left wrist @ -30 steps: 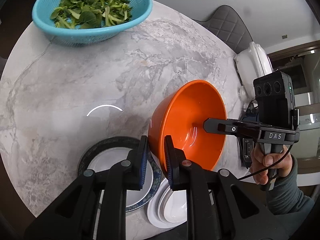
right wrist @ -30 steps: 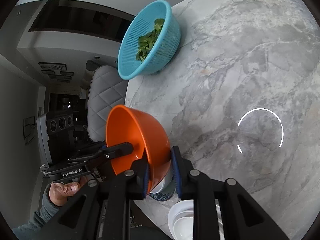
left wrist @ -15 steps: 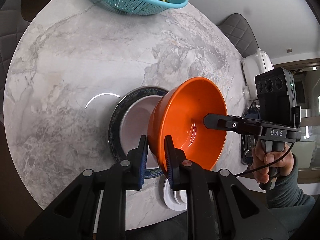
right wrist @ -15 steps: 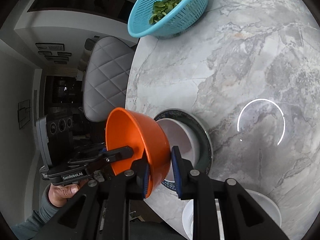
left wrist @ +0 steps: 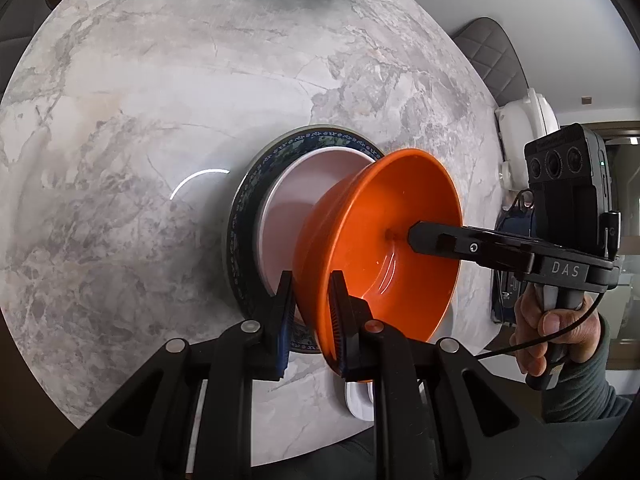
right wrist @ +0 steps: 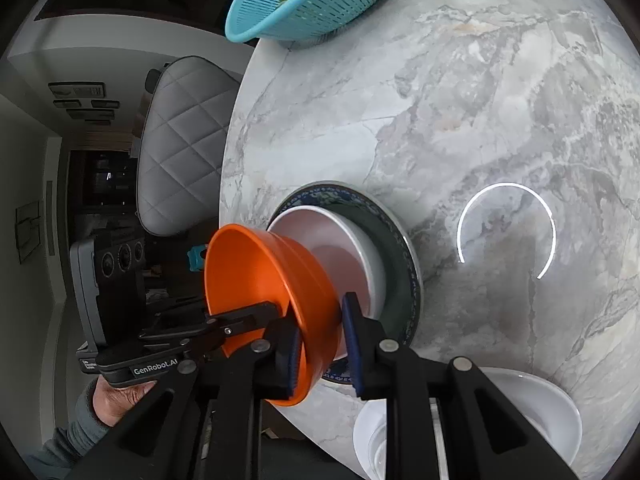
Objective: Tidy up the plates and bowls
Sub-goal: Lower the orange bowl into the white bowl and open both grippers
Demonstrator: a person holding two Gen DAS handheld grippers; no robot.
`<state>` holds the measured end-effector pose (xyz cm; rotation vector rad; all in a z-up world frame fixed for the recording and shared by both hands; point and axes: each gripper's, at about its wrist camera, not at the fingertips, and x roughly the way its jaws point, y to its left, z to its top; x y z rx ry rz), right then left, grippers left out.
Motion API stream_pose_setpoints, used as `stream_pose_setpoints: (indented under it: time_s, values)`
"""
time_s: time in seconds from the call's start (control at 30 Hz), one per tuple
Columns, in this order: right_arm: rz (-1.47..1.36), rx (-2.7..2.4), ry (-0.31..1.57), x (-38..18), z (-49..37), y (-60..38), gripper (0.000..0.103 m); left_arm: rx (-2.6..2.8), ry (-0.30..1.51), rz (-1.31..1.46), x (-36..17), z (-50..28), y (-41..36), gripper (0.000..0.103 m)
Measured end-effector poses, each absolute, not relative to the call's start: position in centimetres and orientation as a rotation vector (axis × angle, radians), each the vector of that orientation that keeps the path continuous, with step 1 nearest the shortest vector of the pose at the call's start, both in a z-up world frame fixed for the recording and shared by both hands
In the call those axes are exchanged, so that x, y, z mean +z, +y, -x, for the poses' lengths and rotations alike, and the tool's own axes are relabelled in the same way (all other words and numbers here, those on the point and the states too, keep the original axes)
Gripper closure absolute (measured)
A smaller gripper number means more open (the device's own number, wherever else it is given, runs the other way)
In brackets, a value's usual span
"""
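On the marble table [left wrist: 160, 100], the blue-rimmed plate [left wrist: 248, 184] with a white dish [left wrist: 280, 216] has come beyond both jaws. Left gripper [left wrist: 312, 312] and right gripper [right wrist: 320, 344] each clamp the orange bowl [left wrist: 384, 240] rim, now above it, ready for stacking.

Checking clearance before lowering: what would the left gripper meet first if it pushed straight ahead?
Past the orange bowl it grips, the left gripper likely meets the blue-rimmed plate; depth is unclear.
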<state>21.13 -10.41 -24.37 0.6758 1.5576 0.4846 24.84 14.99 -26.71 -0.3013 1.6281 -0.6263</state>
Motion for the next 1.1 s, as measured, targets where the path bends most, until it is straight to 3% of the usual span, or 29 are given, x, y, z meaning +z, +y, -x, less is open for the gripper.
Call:
stream_pose_setpoints:
  time_s: [0.7,0.83,0.97,1.1]
  values:
    - [-0.586,0.465,1.578,-25.1,-21.6,-8.9,0.083,-0.591,1.612,0.289,-27.2,-26.1,14.5,0.085]
    - [-0.552,0.461,1.582,-24.9,-21.7,-8.6,0.083,-0.59,1.598,0.308,-26.9,-25.9,14.3,0.075]
    - [-0.536,0.456,1.583,-24.9,-21.7,-8.4,0.084,-0.613,1.578,0.336,-26.3,-25.8,13.9,0.052]
    - [-0.506,0.458,1.582,-24.7,-21.7,-8.2,0.083,-0.621,1.559,0.344,-25.6,-25.9,13.6,0.038]
